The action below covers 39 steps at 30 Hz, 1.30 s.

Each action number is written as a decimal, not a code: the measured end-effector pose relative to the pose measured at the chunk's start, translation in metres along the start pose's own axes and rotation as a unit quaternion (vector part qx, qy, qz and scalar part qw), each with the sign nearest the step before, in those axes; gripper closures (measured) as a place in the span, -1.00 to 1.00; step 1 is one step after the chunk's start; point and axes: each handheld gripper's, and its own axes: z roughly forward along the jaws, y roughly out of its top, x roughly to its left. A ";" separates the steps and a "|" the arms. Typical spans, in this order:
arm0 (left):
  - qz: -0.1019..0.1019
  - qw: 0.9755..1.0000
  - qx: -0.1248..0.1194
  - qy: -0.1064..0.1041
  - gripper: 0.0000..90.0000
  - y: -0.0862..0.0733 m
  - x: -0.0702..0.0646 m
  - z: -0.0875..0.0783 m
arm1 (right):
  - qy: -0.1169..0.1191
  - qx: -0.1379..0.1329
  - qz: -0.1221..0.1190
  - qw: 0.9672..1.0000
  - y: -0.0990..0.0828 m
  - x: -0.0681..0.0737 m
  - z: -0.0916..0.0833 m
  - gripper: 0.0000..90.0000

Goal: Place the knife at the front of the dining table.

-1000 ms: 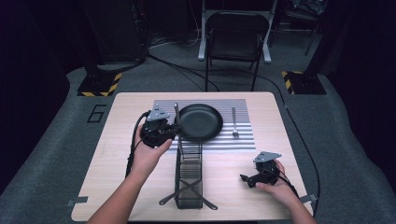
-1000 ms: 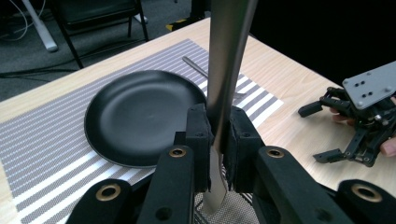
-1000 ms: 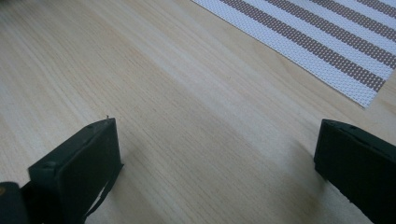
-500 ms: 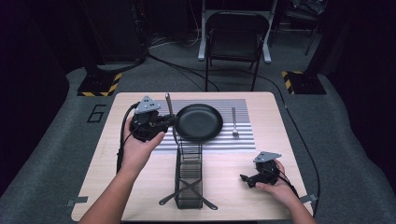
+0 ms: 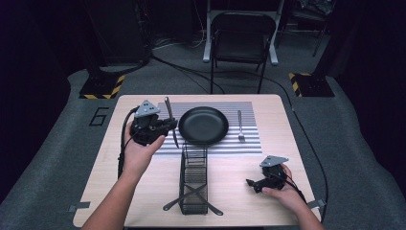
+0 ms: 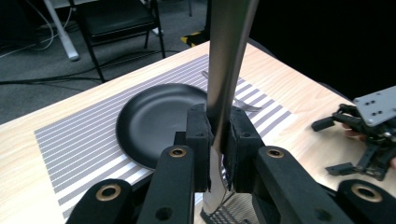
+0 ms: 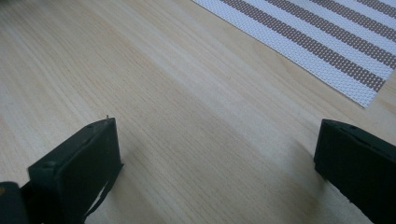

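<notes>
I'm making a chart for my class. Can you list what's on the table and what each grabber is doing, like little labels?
table: light wood
mat: striped, at the far middle
plate: black, on the mat
fork: on the mat, right of the plate
basket: wire, in front of the plate
left gripper: shut on a knife
knife: silver, raised left of the plate
right gripper: open, low over bare wood
</notes>
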 end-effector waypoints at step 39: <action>-0.024 0.998 0.020 0.050 0.81 -0.064 0.060 0.051 | 0.000 0.000 0.000 1.000 0.000 0.000 0.000 -1.00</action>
